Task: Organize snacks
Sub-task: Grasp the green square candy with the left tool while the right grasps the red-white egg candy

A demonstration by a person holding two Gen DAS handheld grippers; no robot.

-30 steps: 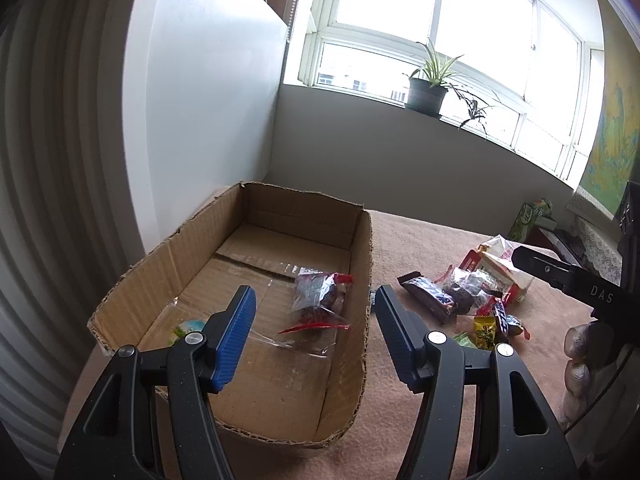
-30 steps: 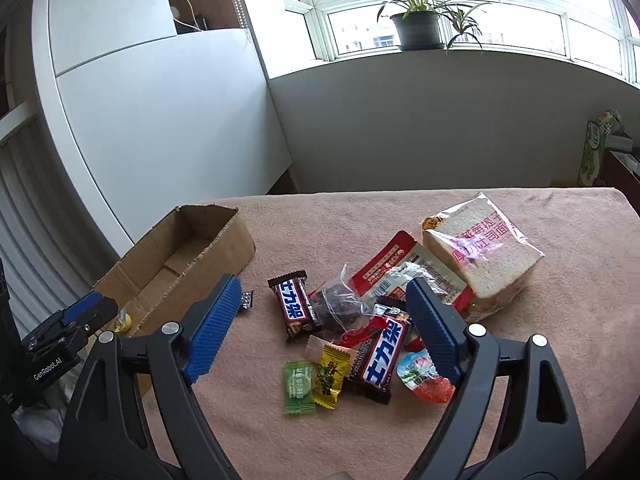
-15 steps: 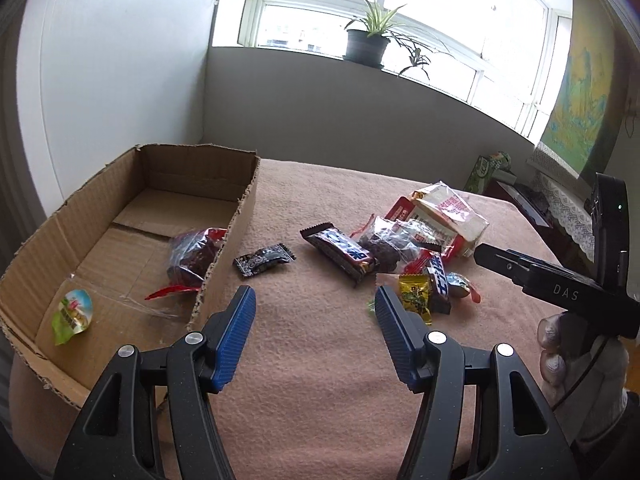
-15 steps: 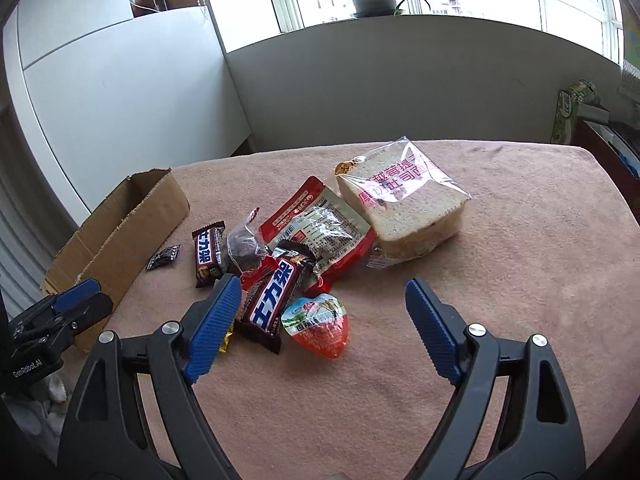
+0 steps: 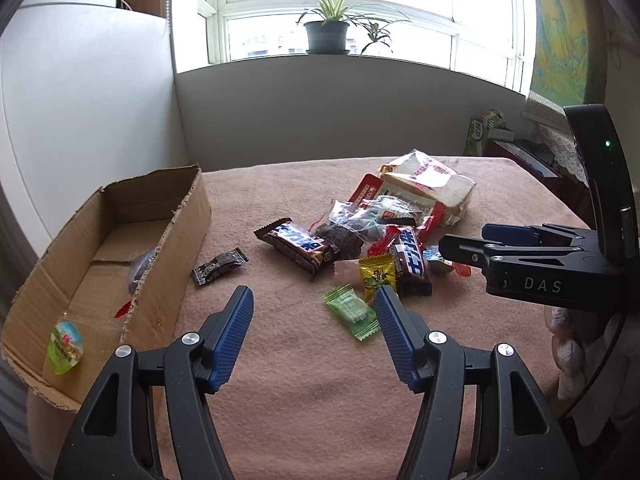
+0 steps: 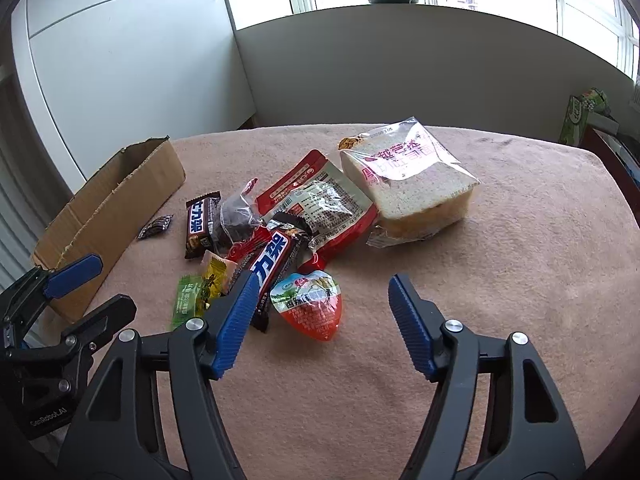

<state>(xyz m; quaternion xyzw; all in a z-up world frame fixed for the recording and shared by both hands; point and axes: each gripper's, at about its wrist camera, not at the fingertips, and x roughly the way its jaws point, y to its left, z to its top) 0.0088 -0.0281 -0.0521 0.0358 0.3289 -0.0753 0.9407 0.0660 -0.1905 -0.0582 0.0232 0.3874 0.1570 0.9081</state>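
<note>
A cardboard box (image 5: 172, 232) lies at the left of the table, holding a green jelly cup (image 5: 65, 345) and a dark bag. A pile of snacks lies right of it: two Snickers bars (image 5: 298, 246) (image 6: 276, 270), a dark candy (image 5: 219, 266), green (image 5: 352, 312) and yellow (image 5: 377, 276) candies, a red jelly cup (image 6: 310, 304), a red pouch (image 6: 320, 204) and bagged bread (image 6: 408, 180). My left gripper (image 5: 314, 306) is open and empty over the cloth, left of the green candy. My right gripper (image 6: 324, 294) is open and empty around the red jelly cup.
The table is covered by a pink cloth (image 5: 312, 392). A white panel (image 6: 132, 80) stands behind the box. A green carton (image 5: 482, 130) stands beyond the far right table edge. A potted plant (image 5: 328, 32) sits on the windowsill.
My left gripper has swung right, from over the box to the cloth near the snack pile. My right gripper has moved forward and lower onto the red jelly cup.
</note>
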